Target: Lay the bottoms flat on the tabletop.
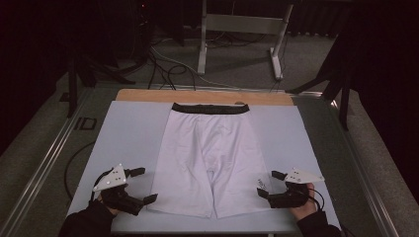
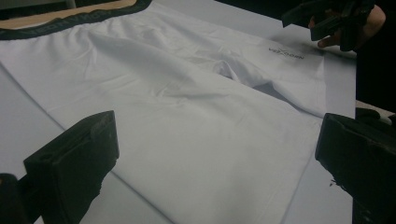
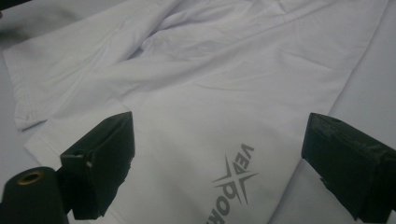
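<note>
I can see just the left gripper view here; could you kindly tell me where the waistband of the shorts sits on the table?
Observer: In the high view the black waistband lies at the table's far edge, with the white shorts spread flat on the pale mat, legs toward the person.
Operator: Thank you. Is the right hand-held gripper closed on anything?
Observer: No; the right hand-held gripper is open, its jaws on either side of the grey logo on one leg.
Operator: And my own?
Observer: The left hand-held gripper is open at the other leg's outer hem corner.
</note>
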### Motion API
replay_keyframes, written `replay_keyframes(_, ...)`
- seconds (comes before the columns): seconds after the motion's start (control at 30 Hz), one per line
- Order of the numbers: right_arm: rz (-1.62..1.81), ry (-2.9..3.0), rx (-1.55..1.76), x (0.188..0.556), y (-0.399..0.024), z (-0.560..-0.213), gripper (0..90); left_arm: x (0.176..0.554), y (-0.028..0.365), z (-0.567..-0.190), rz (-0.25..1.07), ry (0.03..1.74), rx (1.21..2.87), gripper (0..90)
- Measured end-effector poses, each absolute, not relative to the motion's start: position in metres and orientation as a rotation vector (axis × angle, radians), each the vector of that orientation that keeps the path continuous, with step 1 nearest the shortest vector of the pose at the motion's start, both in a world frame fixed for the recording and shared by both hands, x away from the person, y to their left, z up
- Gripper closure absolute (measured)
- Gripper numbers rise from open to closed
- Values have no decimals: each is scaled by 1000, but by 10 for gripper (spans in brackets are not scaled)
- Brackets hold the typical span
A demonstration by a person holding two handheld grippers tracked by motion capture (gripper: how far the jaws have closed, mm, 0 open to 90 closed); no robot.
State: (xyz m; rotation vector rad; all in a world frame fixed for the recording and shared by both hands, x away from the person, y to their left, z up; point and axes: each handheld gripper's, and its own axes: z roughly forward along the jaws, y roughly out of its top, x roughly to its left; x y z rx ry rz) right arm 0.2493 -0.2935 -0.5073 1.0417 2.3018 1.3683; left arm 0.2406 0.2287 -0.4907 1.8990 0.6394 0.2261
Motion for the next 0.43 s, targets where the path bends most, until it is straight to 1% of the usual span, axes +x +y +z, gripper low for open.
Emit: replay_keyframes(0.43,1369,2279,1031,247,-294,-507,100,240,230,-490,229,640,1893,4)
